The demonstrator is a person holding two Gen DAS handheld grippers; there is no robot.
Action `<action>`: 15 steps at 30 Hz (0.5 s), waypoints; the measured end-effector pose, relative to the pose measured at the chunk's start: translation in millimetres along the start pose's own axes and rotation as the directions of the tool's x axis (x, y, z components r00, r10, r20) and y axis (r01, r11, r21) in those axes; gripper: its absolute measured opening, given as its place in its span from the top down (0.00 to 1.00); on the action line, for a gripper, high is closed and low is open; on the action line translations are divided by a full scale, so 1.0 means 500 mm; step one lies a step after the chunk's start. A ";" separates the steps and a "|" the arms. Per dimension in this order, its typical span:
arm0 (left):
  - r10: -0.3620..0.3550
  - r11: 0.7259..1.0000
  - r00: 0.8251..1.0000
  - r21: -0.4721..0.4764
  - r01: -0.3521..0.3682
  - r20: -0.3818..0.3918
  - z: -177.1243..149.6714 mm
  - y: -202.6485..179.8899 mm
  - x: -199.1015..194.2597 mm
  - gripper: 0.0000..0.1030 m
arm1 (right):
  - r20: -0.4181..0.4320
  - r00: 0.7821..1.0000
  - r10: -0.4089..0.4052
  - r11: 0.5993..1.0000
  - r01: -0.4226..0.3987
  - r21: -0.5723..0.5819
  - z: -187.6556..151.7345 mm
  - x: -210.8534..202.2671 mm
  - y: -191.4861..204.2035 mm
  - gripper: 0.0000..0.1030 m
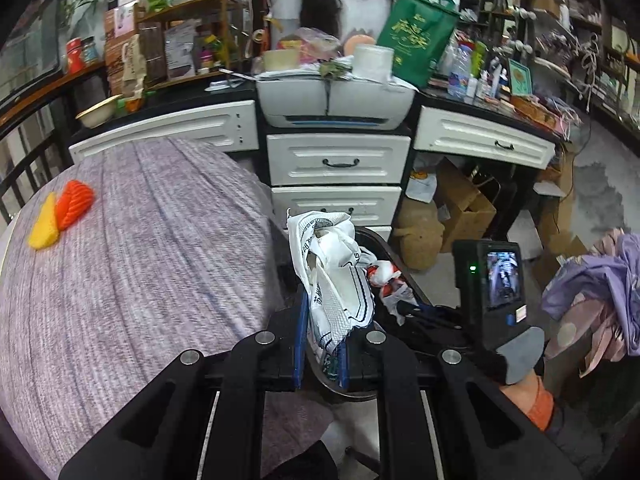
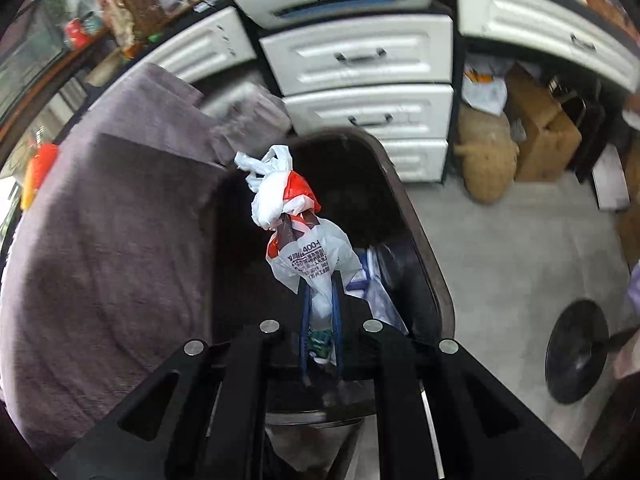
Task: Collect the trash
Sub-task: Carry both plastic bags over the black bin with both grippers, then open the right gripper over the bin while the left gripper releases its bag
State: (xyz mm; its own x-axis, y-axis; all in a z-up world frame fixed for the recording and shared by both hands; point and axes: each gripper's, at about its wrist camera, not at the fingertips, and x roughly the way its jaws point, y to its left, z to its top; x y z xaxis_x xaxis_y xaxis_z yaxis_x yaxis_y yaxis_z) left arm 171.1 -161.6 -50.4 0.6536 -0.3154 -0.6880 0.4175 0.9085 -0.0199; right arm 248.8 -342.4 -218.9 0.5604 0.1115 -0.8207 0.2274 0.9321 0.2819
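My left gripper (image 1: 323,316) is shut on a crumpled white wrapper with dark print (image 1: 334,276), held upright over the dark trash bin (image 1: 394,256). My right gripper (image 2: 320,292) is shut on a white and red plastic bag (image 2: 298,232) that stands up over the open bin (image 2: 424,248). In the left wrist view the right gripper's body and camera screen (image 1: 498,300) sit just right of my fingers, with its bag (image 1: 386,276) showing behind the wrapper. The bin holds other bags (image 2: 376,280) deep inside.
A table with a purple-grey cloth (image 1: 140,264) lies left of the bin, with a yellow and orange sponge (image 1: 60,216) on it. White drawers (image 1: 340,168) and a printer (image 1: 334,100) stand behind. Cardboard boxes (image 1: 464,204) and a black chair base (image 2: 576,352) are on the floor at right.
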 end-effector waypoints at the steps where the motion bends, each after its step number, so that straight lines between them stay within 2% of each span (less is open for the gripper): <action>1: -0.004 1.000 1.000 0.008 0.004 -0.006 -0.001 -0.008 0.007 0.88 | -0.018 1.000 0.018 1.000 -0.017 0.014 -0.002 0.010 -0.007 0.82; 3: -0.009 1.000 1.000 0.025 0.009 -0.019 -0.003 -0.024 0.021 0.88 | -0.033 0.999 0.017 0.999 -0.016 0.035 -0.009 0.021 -0.019 0.51; 5: -0.014 0.999 0.999 0.045 0.016 -0.041 -0.008 -0.040 0.040 0.88 | 0.001 1.000 -0.011 0.999 0.010 0.040 -0.015 0.013 -0.025 0.39; 11: -0.021 0.996 0.995 0.089 0.029 -0.093 -0.018 -0.079 0.088 0.88 | 0.060 0.998 -0.036 0.997 0.032 0.064 -0.015 -0.037 -0.058 0.31; 15: -0.038 0.993 0.990 0.108 0.052 -0.133 -0.013 -0.094 0.119 0.88 | 0.113 0.991 -0.069 0.993 0.058 0.101 -0.007 -0.085 -0.086 0.31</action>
State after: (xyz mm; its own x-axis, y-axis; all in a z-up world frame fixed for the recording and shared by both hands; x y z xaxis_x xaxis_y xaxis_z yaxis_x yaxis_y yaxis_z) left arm 186.3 -221.4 -95.3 0.5476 -0.3103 -0.7771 0.5166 0.8560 0.0223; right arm 212.3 -385.8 -197.7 0.6297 0.0069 -0.7768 0.3391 0.8972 0.2828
